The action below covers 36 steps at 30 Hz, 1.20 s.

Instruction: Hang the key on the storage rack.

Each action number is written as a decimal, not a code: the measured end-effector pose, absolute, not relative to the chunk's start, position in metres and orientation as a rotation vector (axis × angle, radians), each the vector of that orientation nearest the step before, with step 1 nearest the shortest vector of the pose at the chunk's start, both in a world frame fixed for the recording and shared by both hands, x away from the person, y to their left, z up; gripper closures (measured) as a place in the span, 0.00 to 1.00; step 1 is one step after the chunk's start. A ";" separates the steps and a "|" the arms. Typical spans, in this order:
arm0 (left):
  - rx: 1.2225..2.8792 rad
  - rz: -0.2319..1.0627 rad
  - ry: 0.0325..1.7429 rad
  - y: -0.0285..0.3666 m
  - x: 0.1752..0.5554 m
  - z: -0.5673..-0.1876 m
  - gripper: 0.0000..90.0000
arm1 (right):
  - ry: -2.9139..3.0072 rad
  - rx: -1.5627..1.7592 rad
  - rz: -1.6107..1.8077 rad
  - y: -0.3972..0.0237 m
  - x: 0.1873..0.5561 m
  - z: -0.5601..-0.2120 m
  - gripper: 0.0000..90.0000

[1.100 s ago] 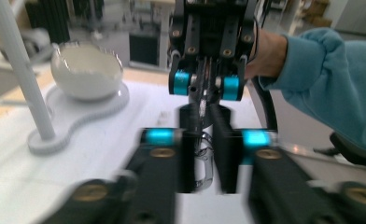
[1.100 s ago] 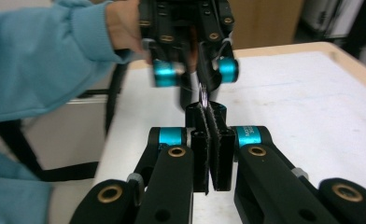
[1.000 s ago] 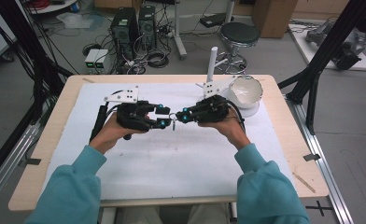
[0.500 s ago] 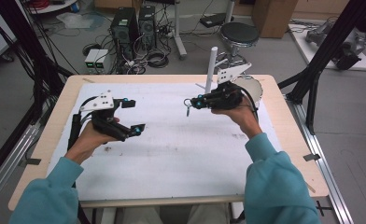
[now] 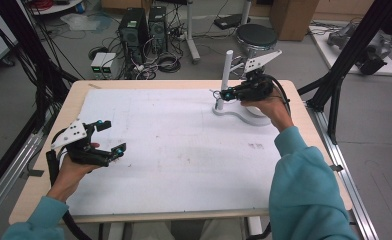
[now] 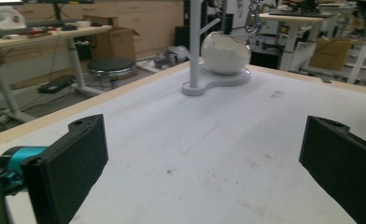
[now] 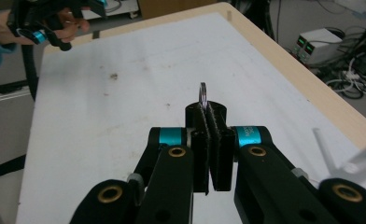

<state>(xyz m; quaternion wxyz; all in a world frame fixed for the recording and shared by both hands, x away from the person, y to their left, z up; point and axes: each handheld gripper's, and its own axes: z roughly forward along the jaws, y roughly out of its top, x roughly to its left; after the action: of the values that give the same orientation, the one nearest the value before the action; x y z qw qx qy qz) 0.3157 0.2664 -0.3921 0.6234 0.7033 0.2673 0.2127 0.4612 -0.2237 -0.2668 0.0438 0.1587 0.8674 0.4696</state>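
The white-covered wooden bench [image 5: 184, 165] carries a white branched stand [image 5: 227, 75] just beyond the right gripper [image 5: 223, 95], whose jaws clamp a thin metal ring [image 7: 203, 95]. Left gripper [image 5: 111, 137] jaws stand wide, empty. Risk: a shallow edge grip lets the ring slip before hanging.

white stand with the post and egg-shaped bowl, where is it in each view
High view: the white stand sits at the table's far right, just beside the right gripper.
Left gripper view: top centre, post and bowl on one base, far across the white mat.
Right gripper view: a white pronged piece at the lower right edge may be part of it; I cannot tell.
Shared landmark: the white mat.
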 end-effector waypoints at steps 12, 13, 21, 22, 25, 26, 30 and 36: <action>1.542 0.556 0.699 0.279 0.297 -0.427 0.02 | 2.645 0.585 1.363 -0.243 0.481 -0.268 0.99; 1.543 0.558 0.709 0.280 0.296 -0.430 0.02 | 2.645 0.601 1.366 -0.245 0.483 -0.269 0.99; 1.516 0.566 0.746 0.284 0.288 -0.447 0.02 | 2.654 0.648 1.296 -0.248 0.495 -0.274 0.99; 1.519 0.566 0.749 0.285 0.287 -0.448 0.02 | 2.660 0.652 1.280 -0.248 0.495 -0.273 0.99; 1.510 0.573 0.752 0.287 0.285 -0.452 0.02 | 2.676 0.646 1.193 -0.244 0.499 -0.269 0.99; 1.503 0.580 0.755 0.287 0.285 -0.453 0.02 | 2.680 0.652 1.184 -0.244 0.500 -0.269 0.99; 1.483 0.598 0.753 0.290 0.282 -0.458 0.02 | 2.686 0.663 1.150 -0.242 0.503 -0.269 0.99; 1.484 0.619 0.742 0.290 0.280 -0.459 0.02 | 2.699 0.680 1.108 -0.242 0.508 -0.274 0.99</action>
<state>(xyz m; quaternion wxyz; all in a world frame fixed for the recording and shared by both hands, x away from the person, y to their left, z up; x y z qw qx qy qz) 0.2802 0.2896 -0.4587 0.6327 0.6489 0.3245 0.2708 0.5080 -0.2418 -0.2741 0.0730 0.2265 0.8985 0.3690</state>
